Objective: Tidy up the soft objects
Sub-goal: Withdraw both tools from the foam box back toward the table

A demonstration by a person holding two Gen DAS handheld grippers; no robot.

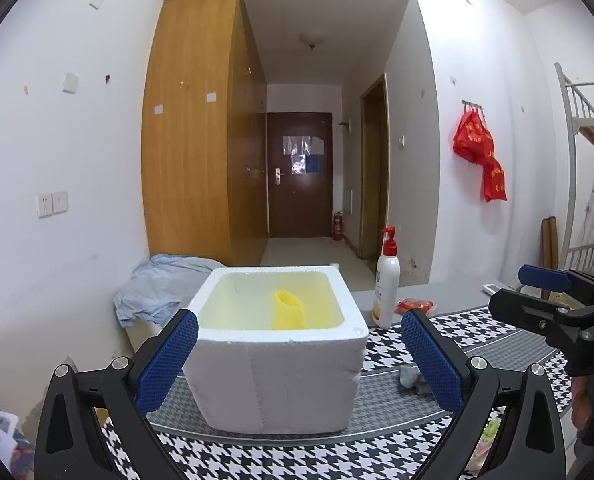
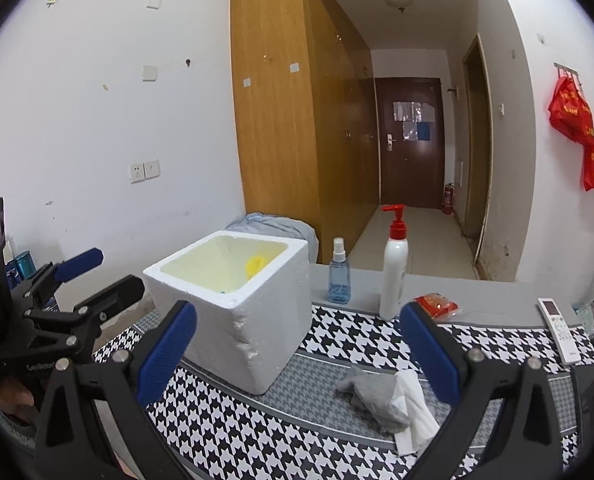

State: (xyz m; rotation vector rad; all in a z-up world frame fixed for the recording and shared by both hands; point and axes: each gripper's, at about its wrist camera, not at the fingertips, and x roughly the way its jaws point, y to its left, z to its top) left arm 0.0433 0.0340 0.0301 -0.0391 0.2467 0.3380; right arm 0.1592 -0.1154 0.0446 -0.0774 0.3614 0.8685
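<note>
My right claw (image 2: 297, 344) wide apart, holding nothing. Grey sock (image 2: 371, 394) and white cloth (image 2: 415, 410) lie just below, nearer right claw. White box (image 2: 233, 312) left. Left claw (image 1: 299, 350) apart too.

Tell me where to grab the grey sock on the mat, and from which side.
Grip the grey sock at its raised, bunched middle, coming straight down with the right hand-held gripper. It lies crumpled flat, with white cloth overlapping its right side, so stay toward its left.
</note>
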